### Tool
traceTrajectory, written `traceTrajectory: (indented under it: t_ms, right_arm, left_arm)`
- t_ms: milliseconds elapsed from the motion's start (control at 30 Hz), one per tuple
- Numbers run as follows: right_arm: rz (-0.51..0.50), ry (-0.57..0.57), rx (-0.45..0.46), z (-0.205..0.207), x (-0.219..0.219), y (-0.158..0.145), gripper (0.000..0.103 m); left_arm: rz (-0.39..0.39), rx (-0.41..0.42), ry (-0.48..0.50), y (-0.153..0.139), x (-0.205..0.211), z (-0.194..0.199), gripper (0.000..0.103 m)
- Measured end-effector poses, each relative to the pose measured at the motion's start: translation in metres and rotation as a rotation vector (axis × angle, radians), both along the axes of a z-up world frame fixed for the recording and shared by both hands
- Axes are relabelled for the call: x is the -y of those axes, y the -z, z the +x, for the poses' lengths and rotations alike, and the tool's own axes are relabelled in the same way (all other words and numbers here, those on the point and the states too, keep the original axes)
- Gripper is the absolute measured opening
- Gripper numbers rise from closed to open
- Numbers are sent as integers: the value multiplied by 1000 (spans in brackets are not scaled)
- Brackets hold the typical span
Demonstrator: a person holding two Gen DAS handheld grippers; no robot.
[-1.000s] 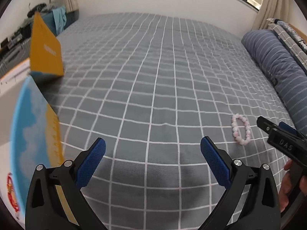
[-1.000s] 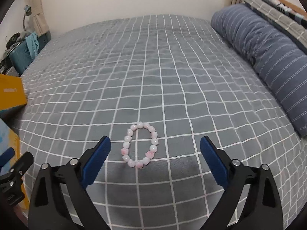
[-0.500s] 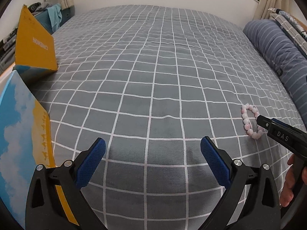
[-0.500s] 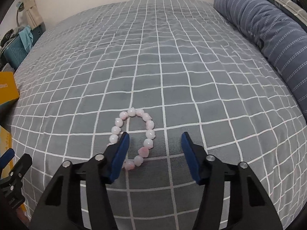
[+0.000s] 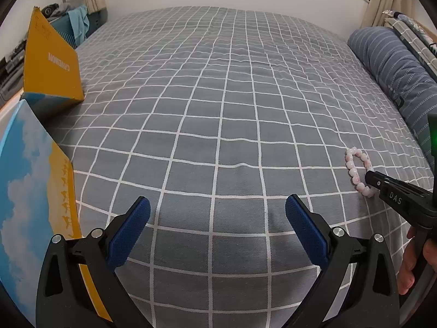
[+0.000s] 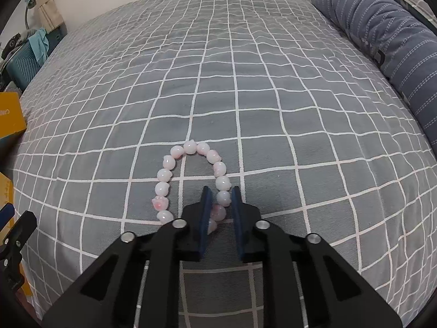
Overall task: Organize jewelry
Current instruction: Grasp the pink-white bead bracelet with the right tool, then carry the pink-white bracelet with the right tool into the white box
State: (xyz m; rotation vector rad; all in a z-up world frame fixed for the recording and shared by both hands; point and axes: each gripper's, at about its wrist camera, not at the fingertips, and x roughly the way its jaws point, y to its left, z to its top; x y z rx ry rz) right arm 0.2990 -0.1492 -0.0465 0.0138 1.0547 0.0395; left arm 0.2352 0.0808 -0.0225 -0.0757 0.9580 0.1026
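A pink and white bead bracelet [image 6: 191, 180] lies on the grey checked bedspread [image 6: 245, 82]. My right gripper [image 6: 221, 194] has its jaws closed around the bracelet's right side, with beads pinched between the blue pads. In the left wrist view the bracelet [image 5: 355, 169] lies at the far right, with the right gripper's black finger [image 5: 396, 196] on it. My left gripper [image 5: 218, 210] is wide open and empty above the bedspread. An orange box with its lid up [image 5: 52, 63] stands at the left edge of the bed.
A blue and orange box lid or panel [image 5: 32, 205] stands close on the left. A blue striped bolster pillow [image 6: 396, 35] lies along the right side. A teal crate with cloth [image 6: 27, 57] sits past the bed's left corner.
My right gripper has moved forward and down onto the bracelet and its jaws have closed from wide open onto the beads. The left gripper has drifted slightly and stays open.
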Motion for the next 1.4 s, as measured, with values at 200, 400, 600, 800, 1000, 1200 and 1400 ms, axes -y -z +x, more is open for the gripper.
traceTrajectory:
  t_ms: [200,400,600,800,1000,1200,1400]
  right_arm:
    - [3,-12,16,-3,-3,-7,10]
    - [20,-12,43,-9,-1,-20,10]
    - [35,-22,80,-17,-3,-39,10]
    - [32,-43,115,-32,-14,-59,10]
    - [31,-60,144,-47,-23,-78,10]
    - [24,-72,175,-65,-33,-97,10]
    - [25,-90,194,-81,-41,-110,10]
  left_arm:
    - [8,4,6,-4,2,-3,97]
    - [-2,15,4,-11,2,-7,97]
    - [-16,28,0,-22,0,-14,97]
    - [-20,46,1,-37,-1,-27,97]
    - [-28,76,-6,-58,-8,-44,97]
    - [-39,103,-17,-80,-15,-63,97]
    - [-29,132,-22,-101,-21,-82,97]
